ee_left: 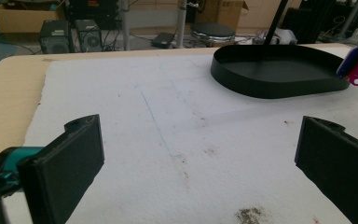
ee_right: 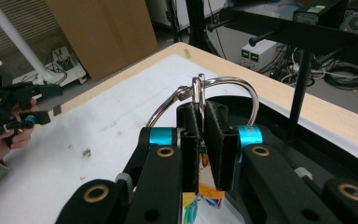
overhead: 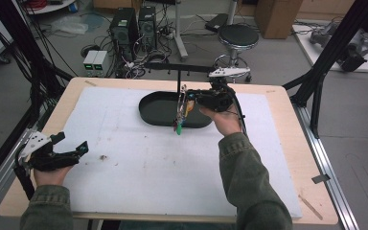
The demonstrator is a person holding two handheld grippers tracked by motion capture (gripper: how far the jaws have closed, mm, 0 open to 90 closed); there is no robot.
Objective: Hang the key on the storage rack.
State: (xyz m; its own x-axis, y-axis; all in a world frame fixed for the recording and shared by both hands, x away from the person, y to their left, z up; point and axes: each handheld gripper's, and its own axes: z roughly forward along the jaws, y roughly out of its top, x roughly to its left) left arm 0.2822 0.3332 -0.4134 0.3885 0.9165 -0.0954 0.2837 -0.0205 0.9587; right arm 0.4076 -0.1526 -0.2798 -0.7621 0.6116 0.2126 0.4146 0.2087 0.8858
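Now the right claw is clamped tight on a key ring, its jaws pinched together on the metal loop; coloured tags dangle beneath it, just over the near rim of the black tray; the bunch hangs in the air beside the thin post of the black stand, whose crossbar carries short pegs; it looks as if the ring is headed for one of those pegs, though that is a judgement. The left claw rests wide open at the near left corner of the counter, holding nothing, well apart from the action; from its own view the white mat stretches between its jaws toward the tray.

The risks from here: the grip is on a narrow, smooth wire, so the ring could swivel or slip between the jaws if the hand tilts; the swinging tags could snag on the post or the tray rim and tug the ring loose; a nudge against the slim stand could tip it; and a peg missed by the loop drops the whole bunch into the tray.
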